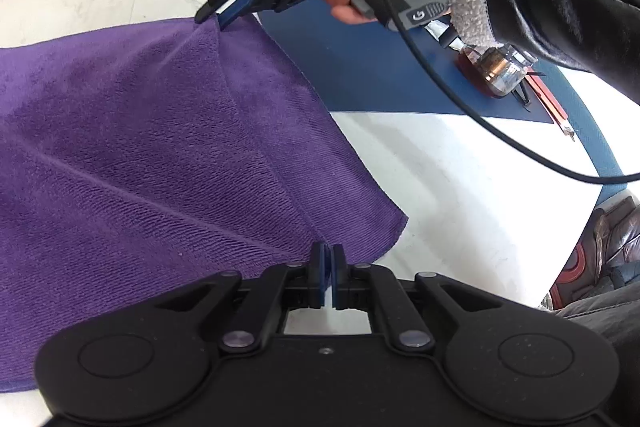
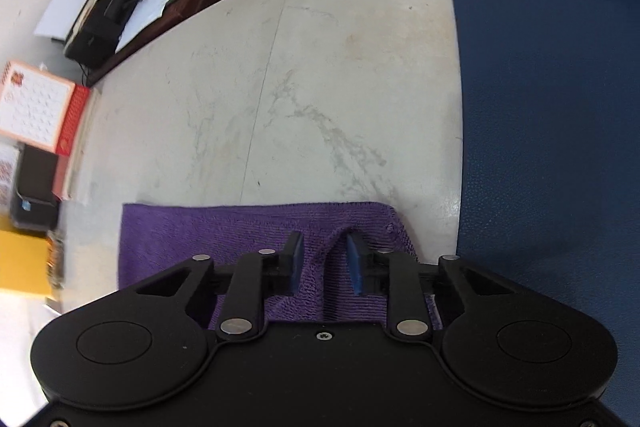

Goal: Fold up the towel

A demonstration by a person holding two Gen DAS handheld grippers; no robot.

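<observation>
While the white marble table (image 2: 304, 67) carries a blue mat (image 2: 552, 107) on one side, the purple towel (image 1: 152, 147) lies spread beside it, long axis running between both grippers. Left gripper (image 1: 328, 267) is clamped on the near corner; right gripper (image 2: 324, 259), jaws apart, straddles a raised fold at the far corner.

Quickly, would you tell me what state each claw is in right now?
Left claw: shut on the towel edge.
Right claw: open, fingers straddling a towel ridge, not pinching it.
</observation>
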